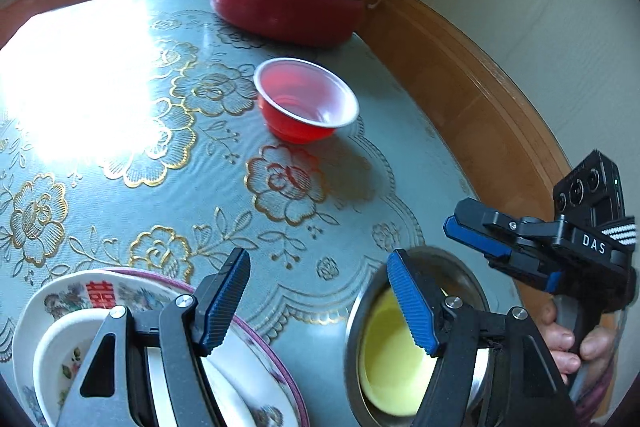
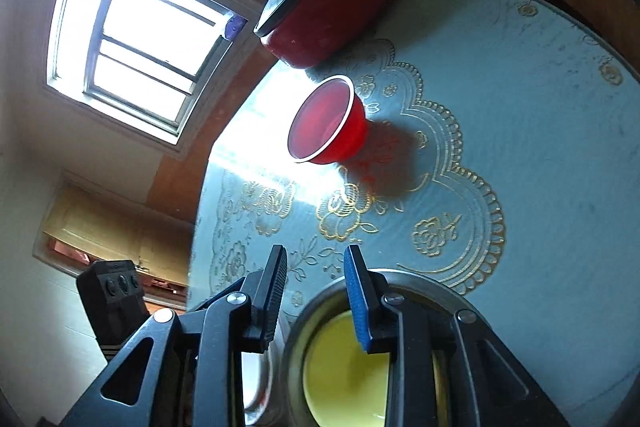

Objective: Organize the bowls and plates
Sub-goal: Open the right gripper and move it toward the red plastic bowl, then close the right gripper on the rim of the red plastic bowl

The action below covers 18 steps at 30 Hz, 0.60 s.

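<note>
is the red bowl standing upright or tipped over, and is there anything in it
Upright and empty. The red bowl sits on its base on the tablecloth, rim up, and the left wrist view shows only its bare inside.

Small bowl (image 1: 394, 359) inside metal bowl (image 1: 460, 267)

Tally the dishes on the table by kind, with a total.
Plates: at least 2, stacked: floral plate on a purple-rimmed one
Small white dish on the stack: 1
Bowls: 3: red bowl, steel bowl, yellow bowl nested inside it
Lidded red pot: 1
Total: at least 7
</note>
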Available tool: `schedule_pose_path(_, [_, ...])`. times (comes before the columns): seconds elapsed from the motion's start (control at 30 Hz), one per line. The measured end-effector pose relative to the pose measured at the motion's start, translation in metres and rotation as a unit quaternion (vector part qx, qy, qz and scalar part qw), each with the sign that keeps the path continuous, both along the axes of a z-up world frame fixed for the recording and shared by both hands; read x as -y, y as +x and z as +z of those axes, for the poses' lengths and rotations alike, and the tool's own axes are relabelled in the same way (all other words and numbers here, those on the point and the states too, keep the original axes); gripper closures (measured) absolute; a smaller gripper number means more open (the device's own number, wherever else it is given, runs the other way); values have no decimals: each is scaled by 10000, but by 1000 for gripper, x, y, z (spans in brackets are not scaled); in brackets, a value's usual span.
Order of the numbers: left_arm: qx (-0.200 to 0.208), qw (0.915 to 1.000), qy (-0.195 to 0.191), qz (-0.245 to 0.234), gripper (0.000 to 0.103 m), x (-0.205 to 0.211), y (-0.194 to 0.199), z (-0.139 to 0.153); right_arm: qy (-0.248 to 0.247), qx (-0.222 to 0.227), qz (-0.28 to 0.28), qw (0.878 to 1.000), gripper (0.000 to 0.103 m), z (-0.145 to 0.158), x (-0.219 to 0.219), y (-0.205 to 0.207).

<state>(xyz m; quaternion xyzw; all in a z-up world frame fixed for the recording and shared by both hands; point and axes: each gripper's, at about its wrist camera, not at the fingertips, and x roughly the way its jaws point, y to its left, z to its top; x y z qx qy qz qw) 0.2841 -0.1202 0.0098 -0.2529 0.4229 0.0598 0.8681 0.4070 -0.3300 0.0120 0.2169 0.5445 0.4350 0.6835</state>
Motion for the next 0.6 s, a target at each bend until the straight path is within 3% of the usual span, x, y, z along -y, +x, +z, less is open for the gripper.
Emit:
schedule_pose_path(0.23, [21, 9993, 49, 379, 31, -26, 23, 5, 249, -310, -85, 9992, 74, -8, -33, 33])
schedule_pose_path(0.4, [-205, 9980, -90, 584, 31, -48, 47, -4, 185, -369, -229, 9989, 74, -14, -50, 57])
schedule_pose_path(0.6, [-139, 9954, -467, 825, 31, -75, 72, -12, 59, -463, -470, 9978, 74, -24, -64, 88])
